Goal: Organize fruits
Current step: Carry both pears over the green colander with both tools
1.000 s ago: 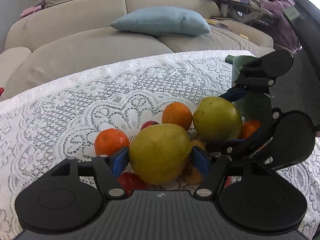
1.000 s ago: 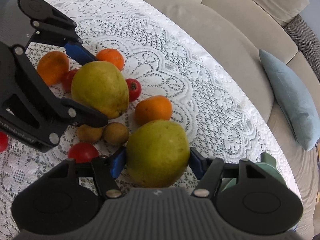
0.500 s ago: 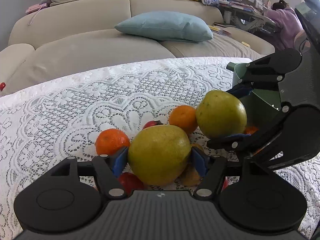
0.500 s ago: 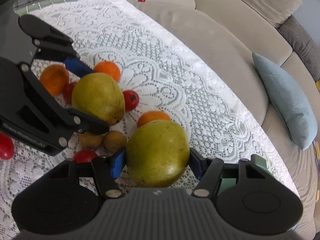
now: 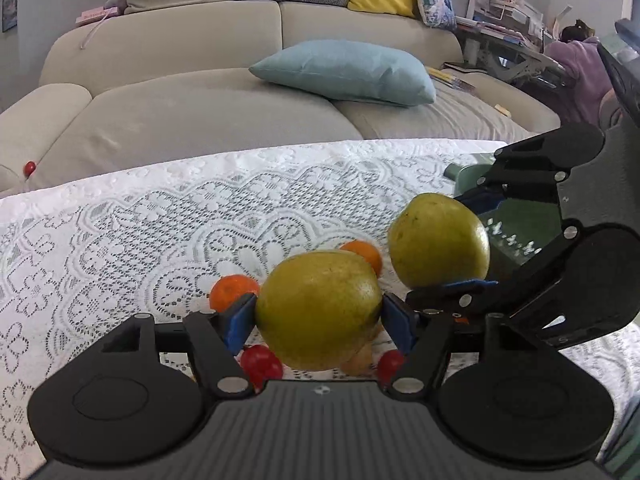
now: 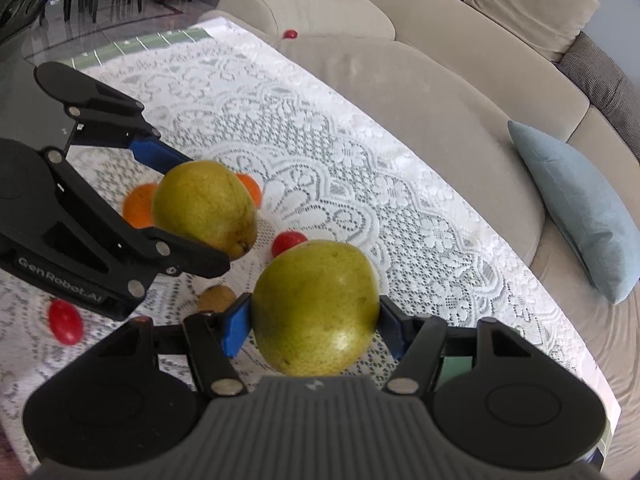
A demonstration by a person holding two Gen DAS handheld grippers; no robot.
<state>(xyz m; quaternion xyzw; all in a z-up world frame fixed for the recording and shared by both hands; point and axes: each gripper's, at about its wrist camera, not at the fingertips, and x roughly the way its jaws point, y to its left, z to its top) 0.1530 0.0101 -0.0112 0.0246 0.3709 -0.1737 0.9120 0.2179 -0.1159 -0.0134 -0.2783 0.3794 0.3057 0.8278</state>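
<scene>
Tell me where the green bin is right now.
In the left wrist view the green bin sits at the table's right edge, mostly hidden behind the right claw and its pear.

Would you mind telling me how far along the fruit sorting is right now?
Nothing looks sorted yet: what shows of the green bin holds no fruit. In hand: the left tool grips one pear, the right tool another pear, both clear of the lace tablecloth. Left: oranges, red tomatoes and a small brown fruit on the cloth.
</scene>
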